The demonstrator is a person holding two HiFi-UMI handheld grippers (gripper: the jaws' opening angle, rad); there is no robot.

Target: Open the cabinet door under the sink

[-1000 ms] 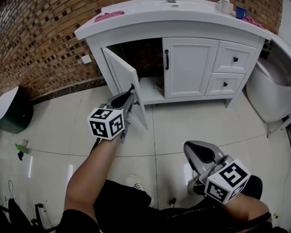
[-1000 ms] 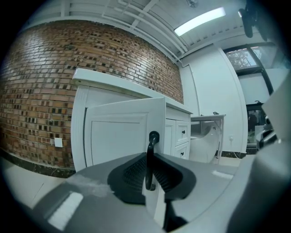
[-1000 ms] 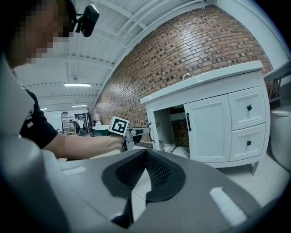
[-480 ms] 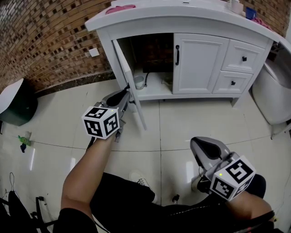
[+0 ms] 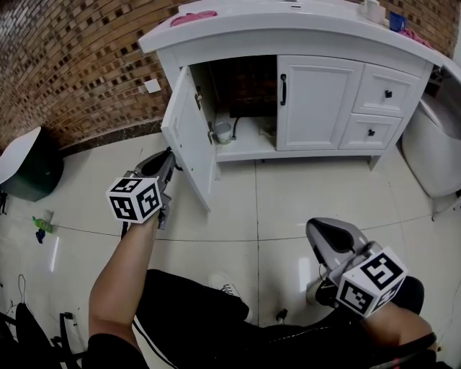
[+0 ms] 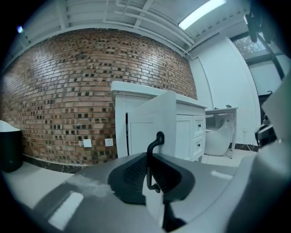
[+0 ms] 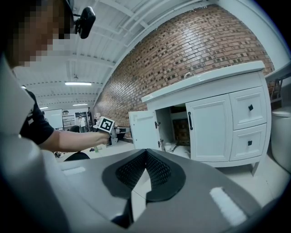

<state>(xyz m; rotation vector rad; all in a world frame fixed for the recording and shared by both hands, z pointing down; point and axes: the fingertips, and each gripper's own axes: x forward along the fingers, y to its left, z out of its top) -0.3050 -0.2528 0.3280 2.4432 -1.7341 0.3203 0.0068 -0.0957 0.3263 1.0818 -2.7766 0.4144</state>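
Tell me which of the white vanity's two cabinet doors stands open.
The left white panelled door, swung wide, baring the cupboard; the right door beside the drawers sits flush shut.

Brick wall [image 5: 65, 72]; glossy pale tiled floor [image 5: 302, 194]; dark bin [image 5: 32, 173] at left; ceiling strip light [image 6: 202, 12].

I read no text, brand, number or sign anywhere in these views. The only printed things I see are the black-and-white square patterns on the left marker cube [image 5: 134, 199] and the near right marker cube [image 5: 369, 282]. They are patterns only, with no letters or digits. The left cube also shows small at the far left of the right gripper view, the same.
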